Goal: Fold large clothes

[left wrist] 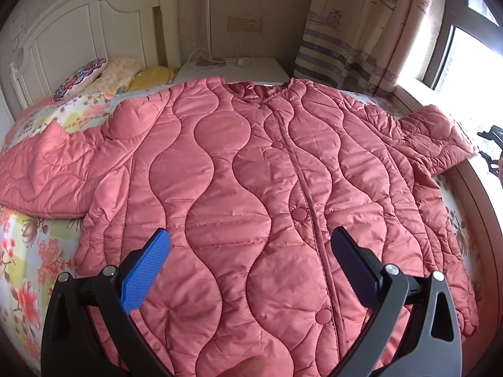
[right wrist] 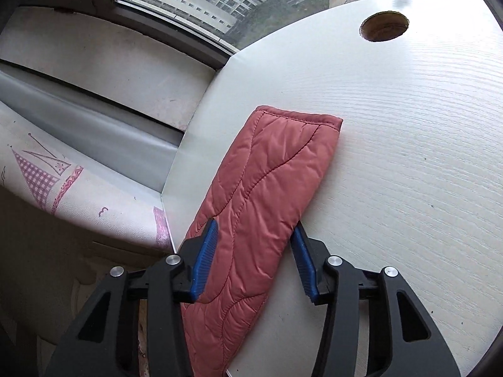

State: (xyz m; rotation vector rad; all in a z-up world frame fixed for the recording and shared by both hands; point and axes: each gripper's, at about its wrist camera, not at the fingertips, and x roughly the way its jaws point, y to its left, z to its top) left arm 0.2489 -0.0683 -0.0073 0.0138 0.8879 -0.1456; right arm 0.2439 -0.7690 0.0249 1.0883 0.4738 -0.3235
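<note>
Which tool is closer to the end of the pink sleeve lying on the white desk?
Right. The right tool straddles that sleeve, its blue pads at both edges. The left tool hovers open above the jacket's lower front, far away.

White headboard at the back, pillows stacked against it on a floral bedsheet. White nightstand beside them with a lamp and cable on top; wall socket above. Boat-print curtain by the window. White desk with round cable hole.
</note>
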